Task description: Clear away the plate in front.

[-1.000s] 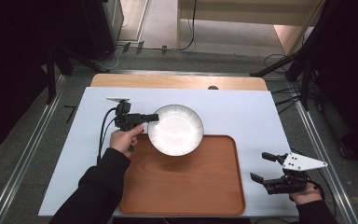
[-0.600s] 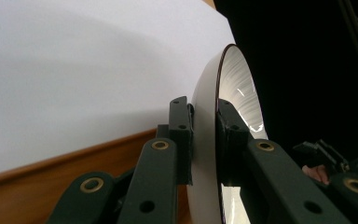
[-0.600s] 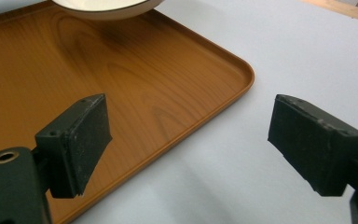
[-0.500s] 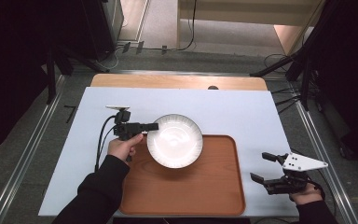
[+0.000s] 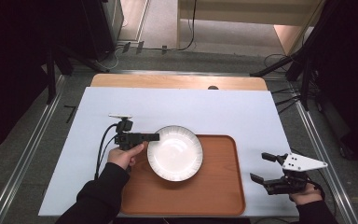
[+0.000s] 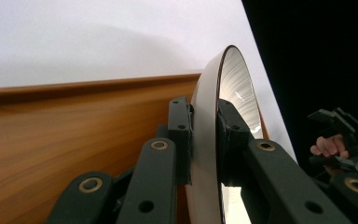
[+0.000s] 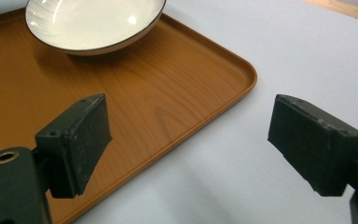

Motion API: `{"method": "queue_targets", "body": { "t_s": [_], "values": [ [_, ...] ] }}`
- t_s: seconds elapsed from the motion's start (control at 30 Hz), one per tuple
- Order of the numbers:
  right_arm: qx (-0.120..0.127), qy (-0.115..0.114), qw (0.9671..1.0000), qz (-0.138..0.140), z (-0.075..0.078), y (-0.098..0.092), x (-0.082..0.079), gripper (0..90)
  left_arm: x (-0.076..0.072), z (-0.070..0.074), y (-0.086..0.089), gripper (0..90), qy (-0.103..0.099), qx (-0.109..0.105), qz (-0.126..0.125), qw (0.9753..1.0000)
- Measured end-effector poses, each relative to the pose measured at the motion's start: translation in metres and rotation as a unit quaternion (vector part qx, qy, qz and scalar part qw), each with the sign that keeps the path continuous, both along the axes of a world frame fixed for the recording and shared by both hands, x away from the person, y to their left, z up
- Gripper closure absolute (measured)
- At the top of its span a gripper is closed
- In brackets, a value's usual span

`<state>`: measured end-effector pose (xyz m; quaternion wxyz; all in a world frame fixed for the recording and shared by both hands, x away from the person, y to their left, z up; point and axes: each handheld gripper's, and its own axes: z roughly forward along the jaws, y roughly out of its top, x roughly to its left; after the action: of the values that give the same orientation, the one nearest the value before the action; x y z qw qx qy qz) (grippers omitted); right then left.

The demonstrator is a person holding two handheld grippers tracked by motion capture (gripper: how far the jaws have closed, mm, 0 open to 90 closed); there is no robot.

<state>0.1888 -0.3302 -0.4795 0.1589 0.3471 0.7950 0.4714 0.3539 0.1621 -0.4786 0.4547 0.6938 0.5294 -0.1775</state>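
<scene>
A white plate (image 5: pixel 175 152) with a dark rim hangs over the left part of the brown wooden tray (image 5: pixel 214 196). My left gripper (image 5: pixel 154 136) is shut on the plate's left rim; in the left gripper view the two jaws pinch the plate's edge (image 6: pixel 204 121) from both sides. From the right gripper view the plate (image 7: pixel 93 21) looks held just above the tray (image 7: pixel 168 107). My right gripper (image 5: pixel 260 168) stands open beside the tray's right edge, low over the white table, nothing between its jaws (image 7: pixel 189 140).
The tray lies on a white tabletop (image 5: pixel 223 107) with a bare wooden strip (image 5: pixel 177 81) along its far edge. Metal rails (image 5: pixel 321 149) run along both sides of the table. Cables (image 5: pixel 101 149) trail from the left gripper.
The left gripper has carried the plate toward the near side and a little right, from the tray's far-left corner to over the tray. The right gripper has stayed still.
</scene>
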Motion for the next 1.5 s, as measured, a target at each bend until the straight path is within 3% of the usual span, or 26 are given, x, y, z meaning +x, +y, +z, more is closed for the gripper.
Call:
{"method": "queue_targets", "body": {
  "t_s": [0.1,0.27,0.4,0.53,0.63,0.73,0.87,0.93,1.1,1.23,1.3,1.43,1.5],
  "values": [
    [0.001,0.0,1.0,-0.001,0.0,0.0,0.0,13.6,-0.002,-0.001,-0.003,79.2,-0.003,0.016,-0.006,0.9999],
    [-0.003,0.0,1.0,0.001,0.0,0.0,0.001,13.6,-0.001,-0.005,-0.003,79.6,0.001,0.014,-0.003,0.9999],
    [-0.004,0.001,1.0,0.002,0.0,0.0,0.001,13.6,0.0,-0.008,-0.003,80.8,-0.004,0.03,-0.009,0.9995],
    [-0.004,0.0,1.0,0.002,0.0,0.001,0.001,13.6,0.0,-0.008,-0.005,82.4,-0.014,0.062,-0.014,0.9979],
    [-0.004,0.0,1.0,0.003,0.0,0.001,0.0,13.6,0.001,-0.009,-0.005,82.5,-0.015,0.064,-0.017,0.9977],
    [-0.005,-0.001,1.0,0.003,0.0,0.001,0.001,13.6,0.0,-0.009,-0.006,83.6,-0.02,0.086,-0.022,0.9959],
    [-0.004,-0.001,1.0,0.003,0.0,0.001,0.001,13.6,0.0,-0.009,-0.008,83.8,-0.025,0.093,-0.031,0.9949],
    [-0.005,0.001,1.0,0.003,0.0,0.001,0.001,13.6,-0.002,-0.009,-0.01,84.0,-0.03,0.107,-0.033,0.9932],
    [-0.006,0.003,1.0,0.004,0.0,0.001,0.001,13.6,-0.003,-0.009,-0.012,84.1,-0.033,0.113,-0.038,0.9923],
    [-0.006,0.002,1.0,0.004,0.0,0.001,0.001,13.6,-0.005,-0.01,-0.016,82.2,-0.051,0.147,-0.051,0.9865],
    [-0.006,0.003,1.0,0.005,0.0,0.001,0.001,13.6,-0.005,-0.011,-0.016,82.1,-0.048,0.147,-0.055,0.9864],
    [-0.008,0.003,1.0,0.005,0.0,0.001,0.001,13.6,-0.006,-0.012,-0.018,80.9,-0.054,0.163,-0.064,0.983],
    [-0.009,0.003,0.9999,0.005,0.0,0.001,0.001,13.6,-0.006,-0.012,-0.018,81.0,-0.052,0.158,-0.065,0.9839]
  ]
}}
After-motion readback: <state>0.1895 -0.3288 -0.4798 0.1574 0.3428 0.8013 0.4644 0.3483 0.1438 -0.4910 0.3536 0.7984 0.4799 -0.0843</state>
